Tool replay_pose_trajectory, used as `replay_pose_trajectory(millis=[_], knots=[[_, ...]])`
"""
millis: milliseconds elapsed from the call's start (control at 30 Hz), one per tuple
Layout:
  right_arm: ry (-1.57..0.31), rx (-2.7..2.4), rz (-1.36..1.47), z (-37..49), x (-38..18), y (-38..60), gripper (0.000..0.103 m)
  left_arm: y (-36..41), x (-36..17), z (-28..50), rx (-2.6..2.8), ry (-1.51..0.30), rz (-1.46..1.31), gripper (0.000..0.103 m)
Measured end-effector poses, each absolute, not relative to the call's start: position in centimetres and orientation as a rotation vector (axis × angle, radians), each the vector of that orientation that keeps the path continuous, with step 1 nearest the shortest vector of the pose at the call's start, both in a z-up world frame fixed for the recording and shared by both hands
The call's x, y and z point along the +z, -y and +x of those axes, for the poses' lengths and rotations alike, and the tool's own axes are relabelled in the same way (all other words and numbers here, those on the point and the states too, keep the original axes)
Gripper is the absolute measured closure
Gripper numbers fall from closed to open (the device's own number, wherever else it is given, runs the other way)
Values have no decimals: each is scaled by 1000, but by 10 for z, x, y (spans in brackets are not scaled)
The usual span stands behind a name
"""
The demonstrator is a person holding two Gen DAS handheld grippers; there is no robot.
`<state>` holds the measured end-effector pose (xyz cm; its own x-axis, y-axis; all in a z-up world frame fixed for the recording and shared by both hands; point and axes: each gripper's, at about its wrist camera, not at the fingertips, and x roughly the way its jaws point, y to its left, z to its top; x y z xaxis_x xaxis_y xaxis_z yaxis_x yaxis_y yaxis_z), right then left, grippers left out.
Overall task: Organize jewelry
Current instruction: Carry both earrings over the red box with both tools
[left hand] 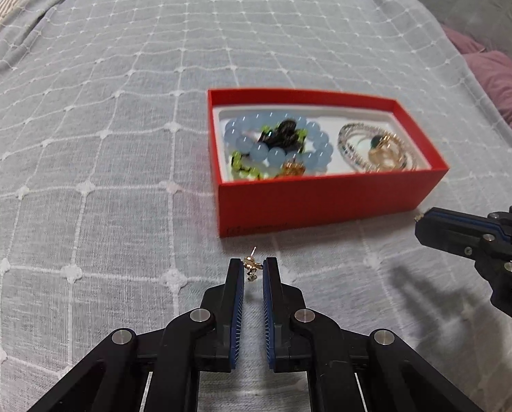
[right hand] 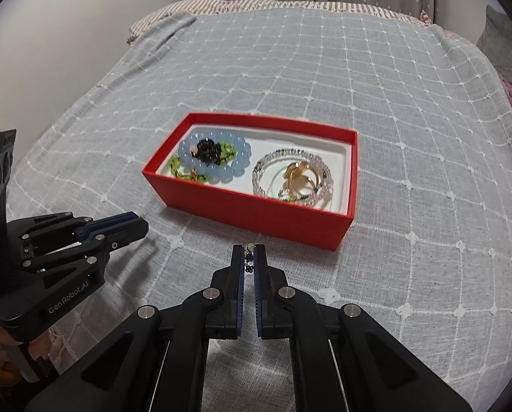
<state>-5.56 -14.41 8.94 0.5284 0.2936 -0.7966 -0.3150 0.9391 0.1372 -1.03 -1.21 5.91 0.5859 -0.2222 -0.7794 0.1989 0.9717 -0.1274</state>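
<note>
One open red rectangular cardboard box (left hand: 324,199) with a white liner sits on the bed's grey quilted bedspread with a white grid of stitching (left hand: 118,120), at about 1 o'clock in the left wrist view and 12 o'clock in the right wrist view. Inside it lie one pale blue round-bead bracelet (right hand: 218,171), with a dark bead cluster and lime-green beads tangled over it, one clear crystal-bead bracelet (right hand: 266,168), and gold rings (right hand: 300,178) within that clear loop, their number hard to count; one shows a green stone in the left wrist view. Two small earrings are outside the box. A small gold stud earring with a thin post (left hand: 251,263) is pinched at the tips of the left gripper (left hand: 253,267), whose fingers are nearly closed on it, just short of the box's near wall. A small silver dangling earring with dark links (right hand: 248,257) hangs clamped between the tips of the right gripper (right hand: 248,254), fingers closed on it, also just before the box. Both grippers are held low over the bedspread, pointing toward the box, the right one at 3 o'clock of the left.
</note>
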Motion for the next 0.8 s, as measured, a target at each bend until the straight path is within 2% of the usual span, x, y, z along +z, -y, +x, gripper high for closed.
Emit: replay_pose_trajectory(millis=[367, 800], knots=[[-841, 389, 38, -39, 122, 161, 98, 15, 91, 7, -269, -825, -114, 97], [-862, 382, 74, -13, 100, 165, 98, 54, 83, 35, -312, -813, -77, 97]])
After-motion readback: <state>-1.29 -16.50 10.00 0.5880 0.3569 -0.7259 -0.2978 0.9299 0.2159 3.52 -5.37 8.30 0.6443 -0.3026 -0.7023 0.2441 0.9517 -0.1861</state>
